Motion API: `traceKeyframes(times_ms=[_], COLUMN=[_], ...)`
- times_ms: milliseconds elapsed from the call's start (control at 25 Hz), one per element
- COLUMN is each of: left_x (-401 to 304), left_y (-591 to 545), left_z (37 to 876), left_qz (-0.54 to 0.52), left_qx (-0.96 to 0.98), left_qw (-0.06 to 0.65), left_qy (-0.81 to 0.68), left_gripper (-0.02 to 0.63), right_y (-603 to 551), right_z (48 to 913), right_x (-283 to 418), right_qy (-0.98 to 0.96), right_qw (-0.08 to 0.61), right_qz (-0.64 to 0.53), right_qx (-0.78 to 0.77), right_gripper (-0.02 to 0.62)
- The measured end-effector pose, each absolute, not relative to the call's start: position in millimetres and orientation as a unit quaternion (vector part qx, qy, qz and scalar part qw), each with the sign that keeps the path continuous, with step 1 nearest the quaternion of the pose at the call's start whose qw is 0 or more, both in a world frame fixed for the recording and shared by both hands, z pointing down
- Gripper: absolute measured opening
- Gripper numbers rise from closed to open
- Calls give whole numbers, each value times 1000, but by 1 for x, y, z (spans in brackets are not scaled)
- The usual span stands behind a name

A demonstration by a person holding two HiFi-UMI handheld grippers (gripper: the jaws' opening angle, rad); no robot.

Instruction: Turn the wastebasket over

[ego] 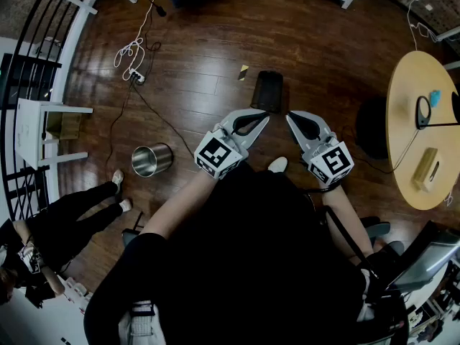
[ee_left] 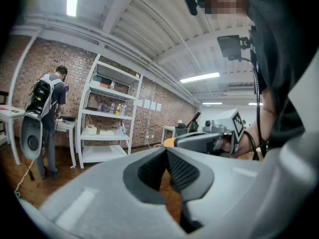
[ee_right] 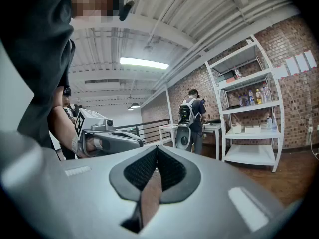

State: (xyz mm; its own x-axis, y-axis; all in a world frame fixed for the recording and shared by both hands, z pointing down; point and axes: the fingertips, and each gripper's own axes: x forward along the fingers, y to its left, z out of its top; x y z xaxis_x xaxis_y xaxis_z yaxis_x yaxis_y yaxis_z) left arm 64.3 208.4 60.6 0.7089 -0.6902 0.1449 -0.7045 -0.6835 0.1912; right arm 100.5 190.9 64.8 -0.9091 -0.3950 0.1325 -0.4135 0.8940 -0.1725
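A black mesh wastebasket (ego: 267, 90) stands on the dark wood floor just beyond both grippers' tips. A shiny metal bin (ego: 151, 159) lies on its side to the left, its mouth facing left. My left gripper (ego: 264, 116) and right gripper (ego: 290, 116) are held side by side in front of my body, pointing at the black basket and apart from it. Each has its jaws together with nothing between them, as the left gripper view (ee_left: 166, 150) and right gripper view (ee_right: 156, 148) show. Neither gripper view shows a bin.
A round wooden table (ego: 406, 92) with a lamp and small items stands at the right. A white power strip with cable (ego: 134, 75) lies at the far left, beside a white table (ego: 32, 124). A person in black (ego: 68, 214) stands at lower left. White shelves (ee_left: 107, 118) line a brick wall.
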Motion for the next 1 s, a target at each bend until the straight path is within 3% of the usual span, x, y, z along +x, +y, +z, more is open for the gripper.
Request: traceKeyframes(times_ms=[600,1000], left_x=[-14,-18], left_y=[79,32], left_z=[174,373], left_qz=[22,70], left_qx=[923,898], left_qw=[182,228], left_qy=[-339,-369], left_gripper=[0,0], right_y=[54,2], right_z=[178,416], right_x=[13,29], right_qy=[-937,-884], right_qw=[49,34], right_qz=[199,312], right_qx=[282,347], right_gripper=[9,11])
